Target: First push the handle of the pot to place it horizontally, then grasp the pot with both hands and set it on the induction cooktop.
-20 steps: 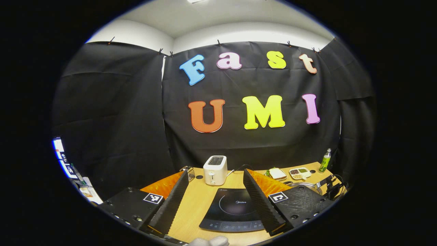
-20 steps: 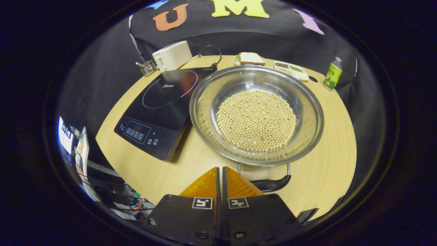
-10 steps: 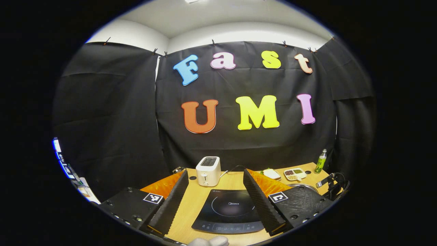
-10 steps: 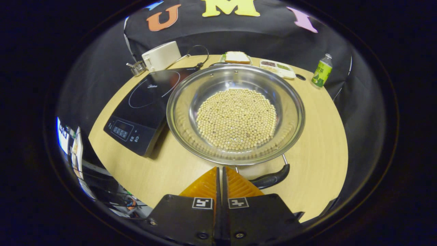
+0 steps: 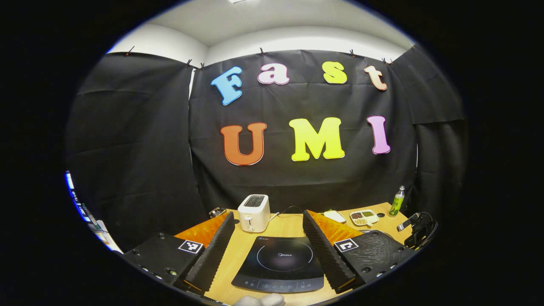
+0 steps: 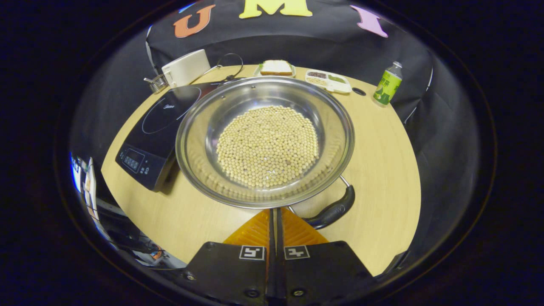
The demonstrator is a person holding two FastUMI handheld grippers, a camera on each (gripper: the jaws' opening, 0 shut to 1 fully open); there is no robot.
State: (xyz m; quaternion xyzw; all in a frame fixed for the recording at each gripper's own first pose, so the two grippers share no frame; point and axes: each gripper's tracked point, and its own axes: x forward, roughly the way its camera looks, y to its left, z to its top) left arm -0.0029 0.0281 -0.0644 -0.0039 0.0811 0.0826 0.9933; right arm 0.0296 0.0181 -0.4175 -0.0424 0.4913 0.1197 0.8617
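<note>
Steel pot overlaps the cooktop's edge — your right gripper closed beside its handle, left gripper open — bare table rightward.

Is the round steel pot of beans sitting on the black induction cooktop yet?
No, the round steel pot rests on the wooden table, beside the black induction cooktop.
</note>
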